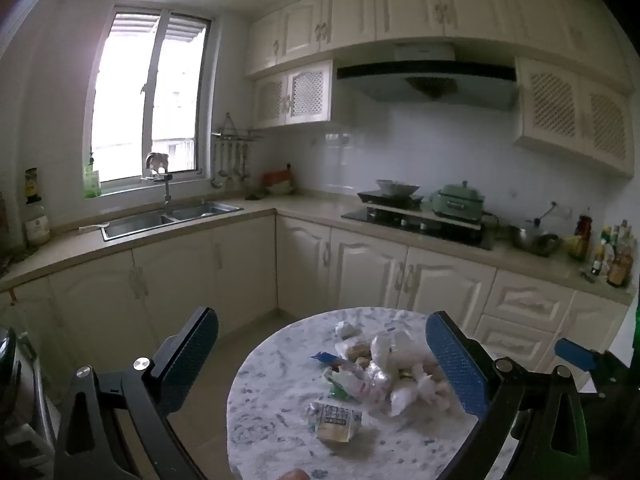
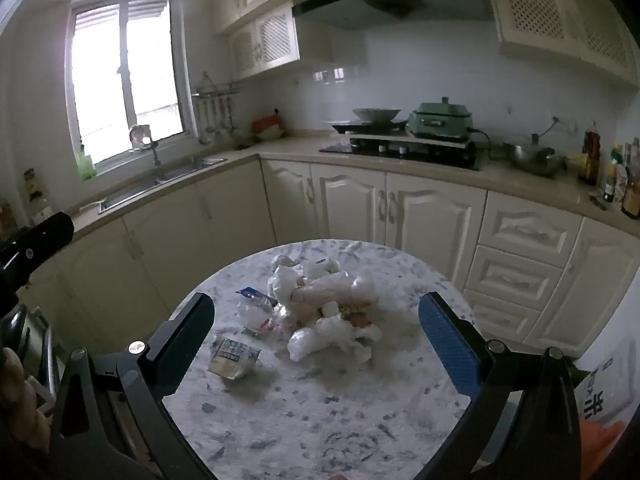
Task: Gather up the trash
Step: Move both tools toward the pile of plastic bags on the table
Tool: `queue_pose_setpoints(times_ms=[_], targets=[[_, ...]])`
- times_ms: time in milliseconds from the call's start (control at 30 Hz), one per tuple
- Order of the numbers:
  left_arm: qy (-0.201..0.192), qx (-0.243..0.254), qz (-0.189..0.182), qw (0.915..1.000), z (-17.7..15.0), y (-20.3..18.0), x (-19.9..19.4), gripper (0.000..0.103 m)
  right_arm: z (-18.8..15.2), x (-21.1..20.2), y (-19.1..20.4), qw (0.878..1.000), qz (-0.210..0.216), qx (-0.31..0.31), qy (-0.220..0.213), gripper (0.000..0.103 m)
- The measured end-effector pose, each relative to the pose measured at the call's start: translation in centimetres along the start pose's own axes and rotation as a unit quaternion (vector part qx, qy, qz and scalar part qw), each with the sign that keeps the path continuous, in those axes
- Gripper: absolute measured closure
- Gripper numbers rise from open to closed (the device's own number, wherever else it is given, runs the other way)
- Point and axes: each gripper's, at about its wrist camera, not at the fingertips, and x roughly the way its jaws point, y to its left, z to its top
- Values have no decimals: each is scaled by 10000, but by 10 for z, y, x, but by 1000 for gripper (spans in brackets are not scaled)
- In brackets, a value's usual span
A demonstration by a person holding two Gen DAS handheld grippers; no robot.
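A heap of crumpled clear and white plastic bags and wrappers point(image 1: 392, 376) point(image 2: 328, 308) lies on a round marbled table point(image 1: 280, 440) point(image 2: 320, 420). A flat clear packet with printed label point(image 1: 336, 422) point(image 2: 234, 356) lies apart, nearer me. A blue wrapper scrap point(image 1: 326, 357) point(image 2: 252, 293) sits at the heap's left edge. My left gripper point(image 1: 322, 356) stands open, held above the table's near left side with nothing between its fingers. My right gripper point(image 2: 316, 332) is open too, hovering short of the heap, empty. Its finger tip point(image 1: 576, 352) shows at the right of the left wrist view.
Cream kitchen cabinets run behind the table in an L, with a steel sink point(image 1: 172, 216) under the window and a stove with a green pot point(image 2: 440, 122). Bottles point(image 1: 612, 252) crowd the counter's right end. Floor lies open left of the table. A person's hand point(image 2: 20, 396) shows at far left.
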Motion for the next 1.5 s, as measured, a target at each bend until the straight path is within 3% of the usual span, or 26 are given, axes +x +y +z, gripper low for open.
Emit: queue_pose_setpoints(times_ms=[333,967,1500], targets=[[-90,137,131,9998,1,-9,-3,1,6,-6,4,10000,14,25,-80,0],[-142,-55,-90,9998,-2,6,-10,1,20,-20,11,9994,21,-72,-341,0],[-183,-10,9,9998,-2,0,-15,1,22,-22,18,9991,82,-171,-367,0]])
